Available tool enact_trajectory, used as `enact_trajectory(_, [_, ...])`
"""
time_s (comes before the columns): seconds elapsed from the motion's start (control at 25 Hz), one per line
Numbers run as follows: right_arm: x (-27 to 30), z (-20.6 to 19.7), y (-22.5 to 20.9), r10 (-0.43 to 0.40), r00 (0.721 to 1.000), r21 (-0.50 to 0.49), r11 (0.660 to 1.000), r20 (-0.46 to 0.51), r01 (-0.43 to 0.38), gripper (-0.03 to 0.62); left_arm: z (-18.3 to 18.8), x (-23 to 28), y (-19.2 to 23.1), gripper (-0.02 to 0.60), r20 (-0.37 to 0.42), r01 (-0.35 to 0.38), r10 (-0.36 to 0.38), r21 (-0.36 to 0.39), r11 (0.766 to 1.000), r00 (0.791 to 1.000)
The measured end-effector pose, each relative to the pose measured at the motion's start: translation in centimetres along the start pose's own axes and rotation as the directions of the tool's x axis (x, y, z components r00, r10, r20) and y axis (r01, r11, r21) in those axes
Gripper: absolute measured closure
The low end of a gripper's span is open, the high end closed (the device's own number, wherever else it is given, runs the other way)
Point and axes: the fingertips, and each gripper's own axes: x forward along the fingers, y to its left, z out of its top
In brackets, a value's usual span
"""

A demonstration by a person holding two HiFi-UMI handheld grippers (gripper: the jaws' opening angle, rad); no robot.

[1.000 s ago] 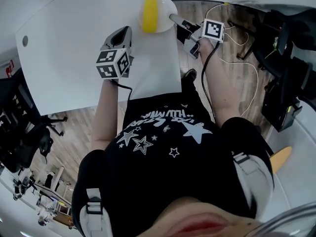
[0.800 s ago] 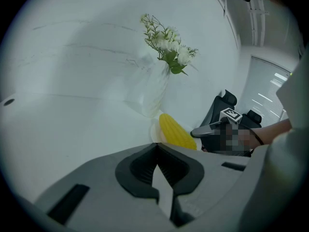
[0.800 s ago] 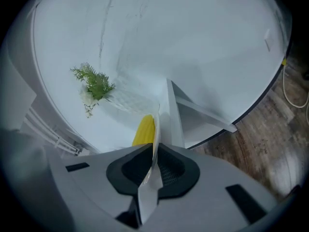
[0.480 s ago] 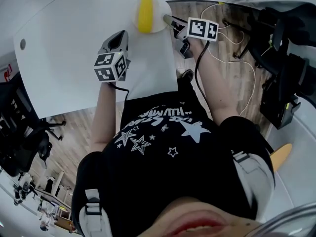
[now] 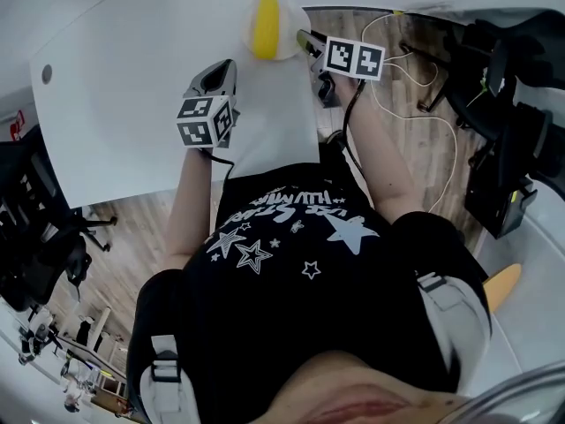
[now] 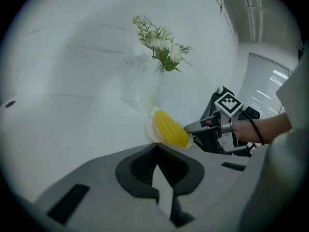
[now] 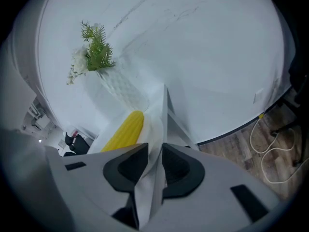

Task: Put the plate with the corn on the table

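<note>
Head view: high up, facing steeply down past a black star-print shirt [image 5: 291, 237] onto the white round-cornered table [image 5: 132, 87]. Left gripper view: low over the tabletop, facing the nearby yellow corn cob [image 6: 170, 128] & clear glass vase of white flowers [image 6: 145, 88]. Right gripper view: v. close on the rim of the shallow white plate [image 7: 155, 127], same cob [image 7: 124, 132] + vase [image 7: 123, 88] beyond. Cob [image 5: 265, 26] shows in all 3.

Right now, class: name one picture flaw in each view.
Head view: fisheye bends the white table; the round white plate fades into it under the yellow corn cob. Left gripper view: dark round vignette, dim grey light. Right gripper view: the plate's rim blurs near the lens.
</note>
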Motion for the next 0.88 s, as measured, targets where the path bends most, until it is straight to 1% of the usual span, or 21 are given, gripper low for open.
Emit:
enact_trajectory(0.08, [-0.1, 0.0, -0.4, -0.030, 1.000, -0.010, 1.000, 0.005, 0.030, 0.507, -0.2, -0.1, 0.0, 0.577, 0.002, -0.001, 0.001, -0.007, 1.000, 1.000])
enact_trajectory(0.24, [-0.2, 0.1, -0.3, -0.006, 1.000, 0.027, 1.000, 0.000, 0.006, 0.510, -0.4, -0.5, 0.1, 0.577, 0.009, -0.007, 0.008, -0.024, 1.000, 1.000])
enact_trajectory(0.52, [-1.2, 0.2, 0.0, 0.015, 1.000, 0.036, 0.999, -0.001, -0.015, 0.508, 0.1, -1.4, -0.2, 0.577, 0.037, -0.028, 0.029, -0.025, 0.999, 0.999])
enact_trajectory(0.72, [-2.9, 1.1, 0.7, 0.020, 1.000, -0.001, 1.000, 0.008, -0.020, 0.508, 0.9, -3.2, -0.3, 0.577, 0.080, -0.064, 0.068, -0.044, 0.997, 0.995])
enact_trajectory(0.88, [-4.8, 2.2, 1.6, 0.034, 0.999, -0.052, 0.998, 0.030, -0.032, 0.511, 1.8, -5.5, -0.9, 0.577, 0.134, -0.102, 0.109, -0.062, 0.993, 0.985])
